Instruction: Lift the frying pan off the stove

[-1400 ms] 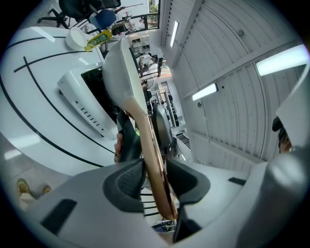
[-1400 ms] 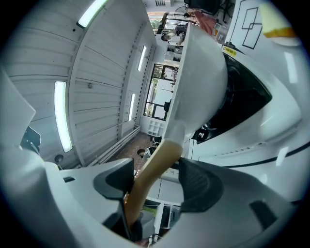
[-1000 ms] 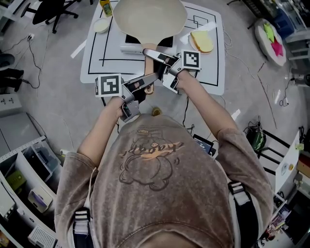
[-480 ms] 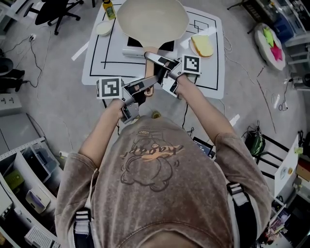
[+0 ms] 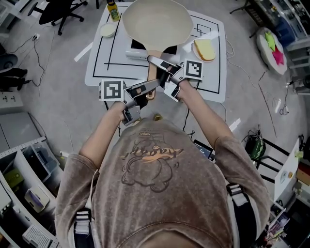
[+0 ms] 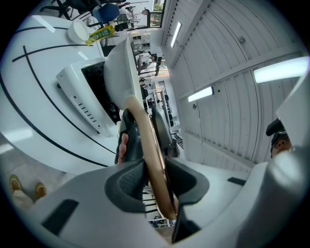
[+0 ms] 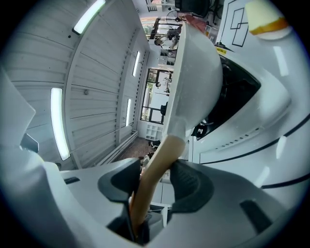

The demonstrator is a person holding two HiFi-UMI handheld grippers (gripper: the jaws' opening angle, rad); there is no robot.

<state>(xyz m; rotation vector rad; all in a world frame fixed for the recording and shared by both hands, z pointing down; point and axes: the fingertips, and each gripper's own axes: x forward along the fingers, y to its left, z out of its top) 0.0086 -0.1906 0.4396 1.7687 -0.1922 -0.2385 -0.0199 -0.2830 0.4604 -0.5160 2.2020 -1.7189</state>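
Left claw (image 6: 154,177) is clenched on the wooden handle (image 7: 167,150) near its end. Right claw (image 7: 157,181) is clenched on the same handle further up, nearer the pan (image 5: 157,22). The pan is held at 12 o'clock from both claws, over the stove (image 5: 134,48), its base seen apart from the black top. On the surface (image 5: 97,63), a plate (image 5: 194,45) with bread (image 5: 205,48) is noted at 3 o'clock of the stove, a bowl (image 5: 107,30) and bottle (image 5: 113,9) at 10 o'clock.
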